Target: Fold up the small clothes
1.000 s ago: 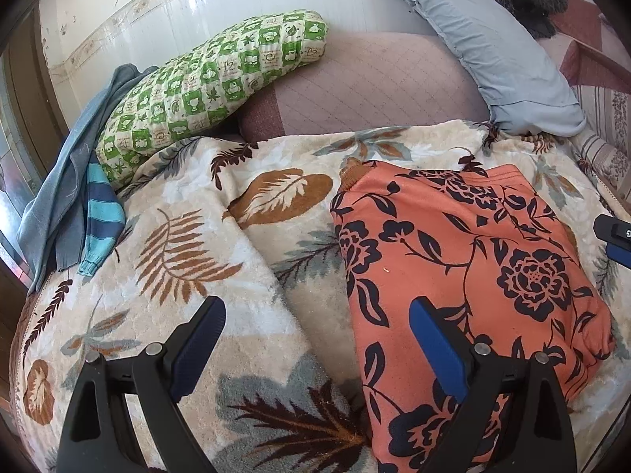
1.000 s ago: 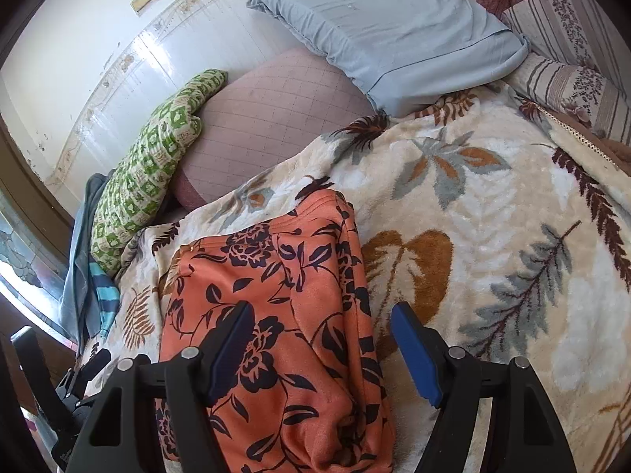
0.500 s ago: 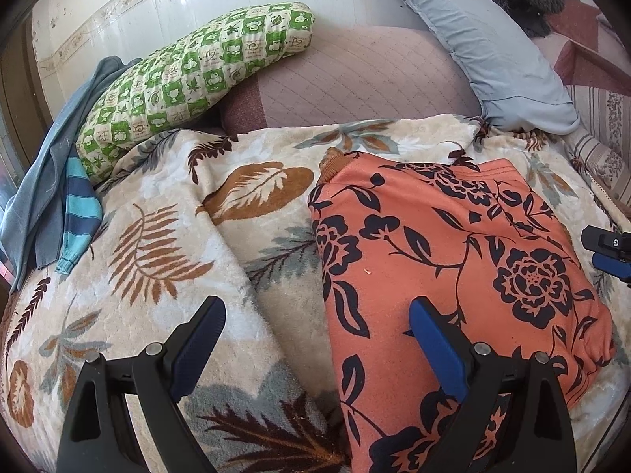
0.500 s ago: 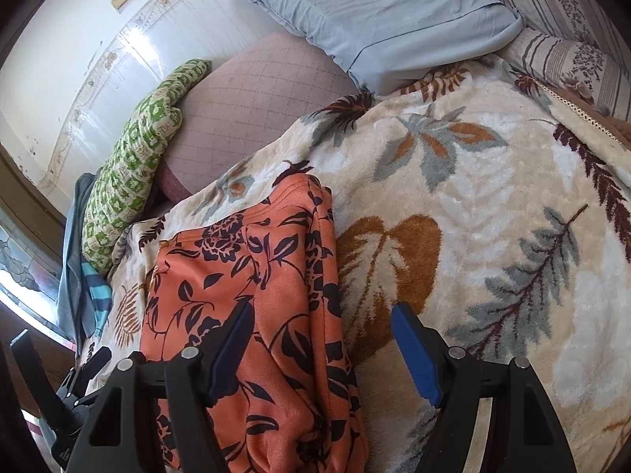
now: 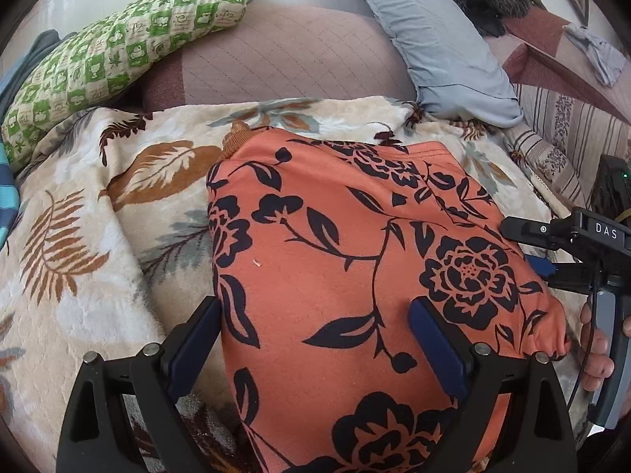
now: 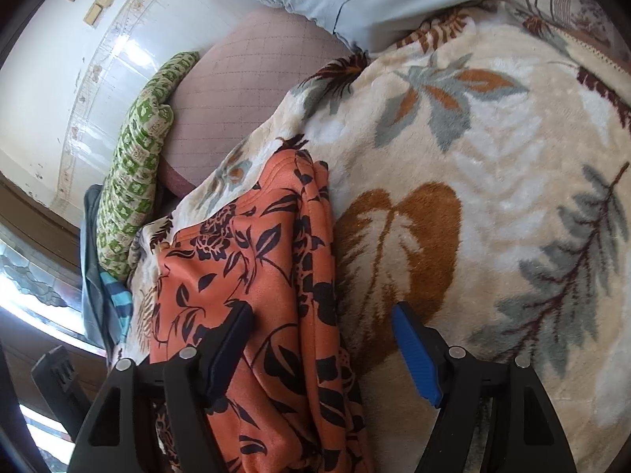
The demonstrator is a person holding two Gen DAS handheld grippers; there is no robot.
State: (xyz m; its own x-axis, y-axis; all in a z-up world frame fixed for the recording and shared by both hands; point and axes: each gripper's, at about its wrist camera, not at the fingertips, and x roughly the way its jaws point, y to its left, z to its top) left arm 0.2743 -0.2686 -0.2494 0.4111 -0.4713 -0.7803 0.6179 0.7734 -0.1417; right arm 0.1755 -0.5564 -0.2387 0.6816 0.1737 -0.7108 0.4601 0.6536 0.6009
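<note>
From the left wrist view, the left gripper (image 5: 315, 339) hangs over the near half of the orange flowered garment (image 5: 355, 260), jaws released and spread wide: the left jaw stands at the garment's left edge, above the seam where cloth meets the leaf-print blanket (image 5: 98, 236), and the right jaw sits over the fabric itself. Nothing is pinched between them. The garment lies folded flat on the bed, its far hem running from 11 to 1 o'clock, its right corner bunched at 4 o'clock. There the right gripper (image 5: 552, 252) comes in from 3 o'clock, with the person's hand (image 5: 595, 351) wrapped on its handle. Open blanket stretches from 8 to 10 o'clock. At 10 to 11 o'clock a green checked pillow (image 5: 118, 47) leans on a mauve quilted cushion (image 5: 284, 59); a pale blue pillow (image 5: 441, 51) fills 1 o'clock.

From the right wrist view, the right gripper (image 6: 323, 335) straddles the garment's (image 6: 256, 276) thick layered right edge, jaws released, gripping nothing: the left jaw is above orange cloth, the right jaw above bare blanket (image 6: 493, 157). That edge runs from 6 towards 12 o'clock. From 1 to 5 o'clock the blanket is free, wide room. The green pillow (image 6: 134, 165) sits at 9 to 10 o'clock beside the cushion (image 6: 244, 90).
</note>
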